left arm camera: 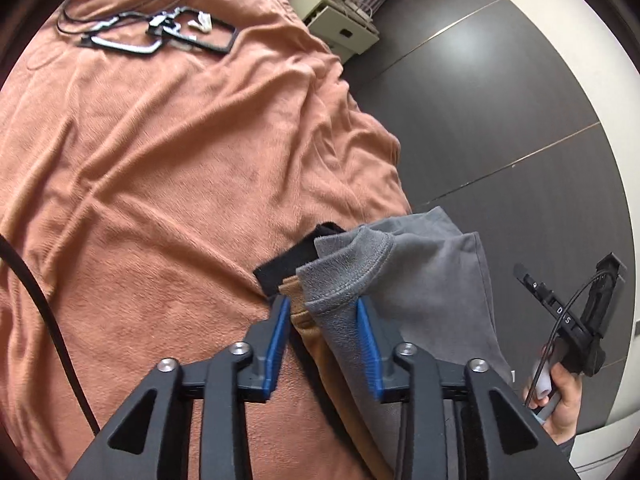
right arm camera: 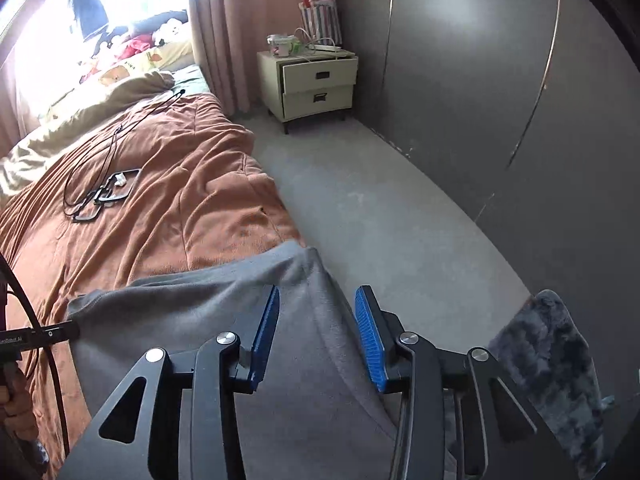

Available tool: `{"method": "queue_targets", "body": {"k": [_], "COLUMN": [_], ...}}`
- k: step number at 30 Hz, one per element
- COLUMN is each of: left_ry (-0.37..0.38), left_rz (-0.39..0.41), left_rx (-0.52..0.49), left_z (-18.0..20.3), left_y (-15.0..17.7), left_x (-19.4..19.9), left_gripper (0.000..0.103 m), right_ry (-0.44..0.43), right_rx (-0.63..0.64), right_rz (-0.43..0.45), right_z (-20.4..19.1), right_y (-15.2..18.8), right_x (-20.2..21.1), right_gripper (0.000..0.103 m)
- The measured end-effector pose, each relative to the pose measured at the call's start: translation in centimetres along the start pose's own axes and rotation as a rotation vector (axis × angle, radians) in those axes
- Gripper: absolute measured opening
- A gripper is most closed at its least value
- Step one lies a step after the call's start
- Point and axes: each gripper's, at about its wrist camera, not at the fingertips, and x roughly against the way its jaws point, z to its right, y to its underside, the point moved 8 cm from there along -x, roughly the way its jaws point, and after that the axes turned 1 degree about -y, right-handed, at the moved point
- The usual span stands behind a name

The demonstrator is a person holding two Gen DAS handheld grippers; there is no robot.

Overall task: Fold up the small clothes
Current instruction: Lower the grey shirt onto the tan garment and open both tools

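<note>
Right tongs [right arm camera: 317,312] parted over grey garment [right arm camera: 208,300] on rust blanket [right arm camera: 180,200]

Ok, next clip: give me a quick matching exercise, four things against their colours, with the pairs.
Things:
1. garment between the left hand-held gripper fingers
2. bed cover
3. nightstand
4. gripper pads

Colours:
A. blue
B. cream
C. grey
D. rust orange

Pairs: 1-C, 2-D, 3-B, 4-A

Garment [right arm camera: 192,300]: on bed [left arm camera: 140,160], at its floor-side edge.
Cables [right arm camera: 100,184]: on bed, beyond garment.
Nightstand [right arm camera: 312,84]: beside bed's head.
</note>
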Motion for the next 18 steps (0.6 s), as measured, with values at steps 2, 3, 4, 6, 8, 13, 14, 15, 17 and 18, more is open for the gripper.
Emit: {"method": "queue_targets", "body": {"k": [2,3,4,6,8,13,14,15,17,18], "left_ry": [-0.017,-0.019,-0.020,-0.023,-0.036,-0.065,-0.069,-0.069,-0.083,-0.089], "left_rz": [0.028,0.033,0.032,0.021,0.012,0.012,0.020,0.021,0.010,0.005], "left_rx": [-0.016,-0.026,-0.031,-0.031,-0.033,-0.048,-0.044,-0.039,-0.032,-0.028], "left_z": [0.1,0.1,0.2,0.0,-0.3,-0.6,-0.8,-1.0,-1.5,-1.9], "left_y": [-0.4,-0.6,-0.7,-0.9,-1.2,-1.8,-1.9,-1.8,-1.6,-1.5], "left_x": [0.7,0.7,0.6,0.0,-0.7,-2.1,-2.3,-2.6,-3.4,-3.9], "left_gripper": [0.044,0.047,0.048,0.048,0.048,0.048,0.048,0.048,0.048,0.048], "right_ry": [-0.004,-0.003,-0.007,-0.018,-0.022,0.005,0.016,0.028,0.035,0.027], "right_rx": [0.017,0.025,0.029,0.033,0.021,-0.016,-0.022,-0.027,-0.047,-0.062], "right_rz": [-0.009,-0.022,-0.036,-0.071,-0.113,-0.157,-0.168,-0.180,-0.205,-0.212], "right_z": [-0.1,-0.2,-0.4,-1.0,-1.3,-0.6,-0.3,0.1,0.9,1.1], "right_y": [0.0,0.1,0.1,0.2,0.2,-1.0,-1.2,-1.2,-1.0,-0.7], "right_x": [-0.1,-0.4,-0.7,-2.2,-3.8,-6.9,-7.7,-8.5,-10.0,-10.6], "right_gripper": [0.037,0.037,0.037,0.035,0.030,0.023,0.021,0.020,0.018,0.018]}}
